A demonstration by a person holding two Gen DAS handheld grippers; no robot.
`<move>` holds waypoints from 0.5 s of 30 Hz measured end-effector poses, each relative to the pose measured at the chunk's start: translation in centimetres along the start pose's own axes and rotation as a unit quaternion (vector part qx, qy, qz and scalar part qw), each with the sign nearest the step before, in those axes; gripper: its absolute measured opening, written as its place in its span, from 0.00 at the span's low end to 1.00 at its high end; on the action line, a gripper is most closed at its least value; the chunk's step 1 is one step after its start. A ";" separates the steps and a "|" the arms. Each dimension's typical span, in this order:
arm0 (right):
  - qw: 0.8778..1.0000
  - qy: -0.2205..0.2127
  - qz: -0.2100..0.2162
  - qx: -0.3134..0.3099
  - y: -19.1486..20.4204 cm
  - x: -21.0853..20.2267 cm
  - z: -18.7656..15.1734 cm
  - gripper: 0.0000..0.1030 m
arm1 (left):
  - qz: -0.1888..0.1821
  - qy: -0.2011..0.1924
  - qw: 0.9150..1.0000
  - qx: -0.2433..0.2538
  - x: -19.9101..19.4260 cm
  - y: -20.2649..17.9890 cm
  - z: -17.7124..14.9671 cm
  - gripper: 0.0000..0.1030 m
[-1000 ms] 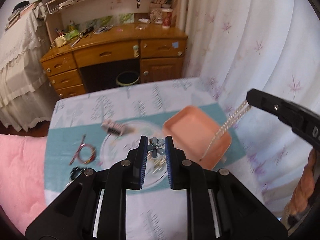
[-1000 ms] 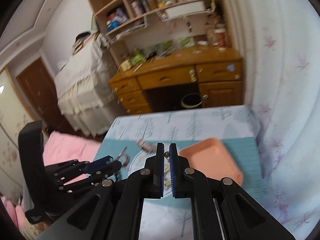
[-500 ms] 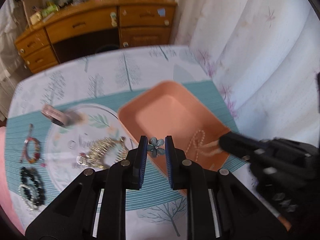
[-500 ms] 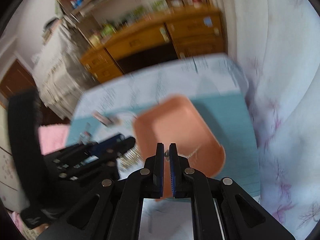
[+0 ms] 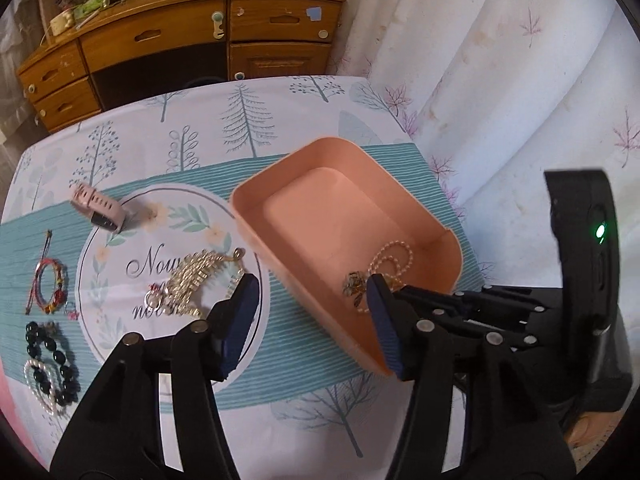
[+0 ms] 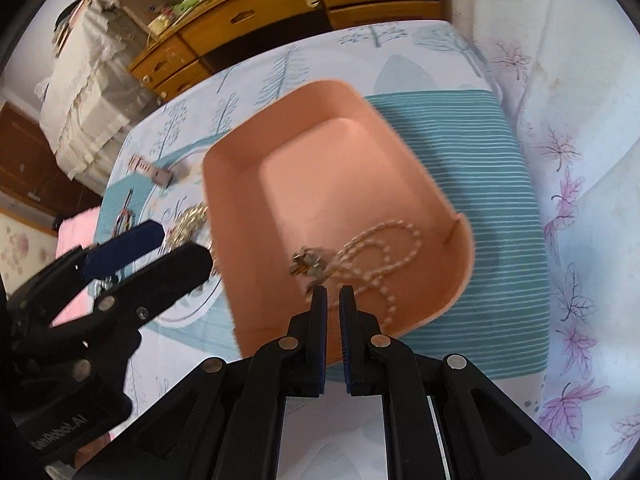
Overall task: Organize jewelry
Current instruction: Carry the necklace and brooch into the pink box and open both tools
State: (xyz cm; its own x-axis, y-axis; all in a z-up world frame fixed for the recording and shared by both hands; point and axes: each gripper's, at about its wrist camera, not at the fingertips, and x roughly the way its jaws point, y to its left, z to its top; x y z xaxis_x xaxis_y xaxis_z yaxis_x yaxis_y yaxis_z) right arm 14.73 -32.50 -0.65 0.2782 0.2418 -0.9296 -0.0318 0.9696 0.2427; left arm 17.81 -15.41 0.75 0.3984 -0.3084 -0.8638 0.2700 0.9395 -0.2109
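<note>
A salmon-pink tray [image 5: 280,184] [image 6: 240,152] sits on the tablecloth. Inside its near corner lie a pearl necklace [image 5: 394,256] [image 6: 384,248] and a small flower brooch [image 5: 354,286] [image 6: 306,264]. My left gripper [image 5: 312,316] is open and empty, its jaws wide apart over the tray's near rim. My right gripper [image 6: 333,300] hangs over the tray's near corner, its jaws slightly apart and holding nothing. On the cloth left of the tray lie a gold comb-like piece [image 5: 192,276], a pink watch [image 5: 98,206], a red cord bracelet [image 5: 50,280] and black and pearl bead bracelets [image 5: 48,364].
A wooden desk with drawers [image 5: 180,36] stands beyond the table. A white curtain with pink leaves [image 5: 500,80] hangs along the right. The table's front edge is close below the grippers.
My left gripper has opened and the flower brooch it held now lies in the tray. My right gripper has let go of the pearl necklace, which lies in the tray.
</note>
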 end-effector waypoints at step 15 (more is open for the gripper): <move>0.998 0.064 0.010 -0.011 6.3 1.9 -4.8 0.17 | -0.006 -0.051 0.997 -0.057 -8.2 7.2 -3.4 0.51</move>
State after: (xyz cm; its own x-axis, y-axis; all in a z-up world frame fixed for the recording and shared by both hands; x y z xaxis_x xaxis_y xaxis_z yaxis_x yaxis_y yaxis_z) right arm 10.48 -25.77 -2.18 0.1518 0.2617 -0.9531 -0.0571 0.9650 0.2558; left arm 13.49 -5.60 4.80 0.4851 -0.3273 -0.8109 0.1754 0.9449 -0.2764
